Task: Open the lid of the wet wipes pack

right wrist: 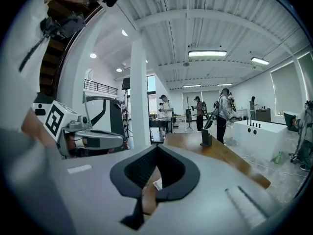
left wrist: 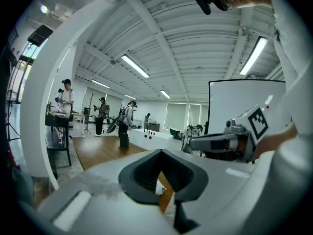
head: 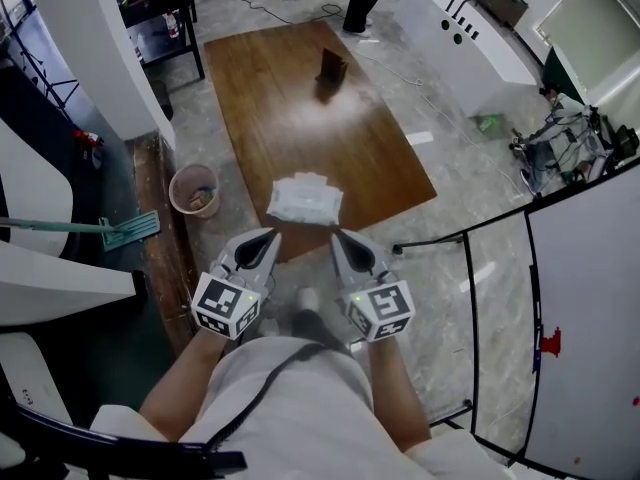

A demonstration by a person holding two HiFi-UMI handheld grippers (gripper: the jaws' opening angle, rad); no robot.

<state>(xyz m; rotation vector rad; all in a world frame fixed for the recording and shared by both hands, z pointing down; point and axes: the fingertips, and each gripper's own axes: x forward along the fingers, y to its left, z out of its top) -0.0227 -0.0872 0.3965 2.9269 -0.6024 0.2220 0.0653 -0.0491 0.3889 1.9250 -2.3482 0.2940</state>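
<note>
1. We hold the left gripper [head: 268, 236] and the right gripper [head: 337, 236] side by side at the near edge of the wooden table [head: 290, 88].
2. Both pairs of jaws are clenched together, with nothing between them.
3. The white wet wipes pack [head: 304, 199] lies flat near that edge, just ahead of both tips and apart from them.
4. A small dark object [head: 331, 66] stands at the table's far end, and a bucket [head: 194, 189] sits on the floor to its left.
</note>
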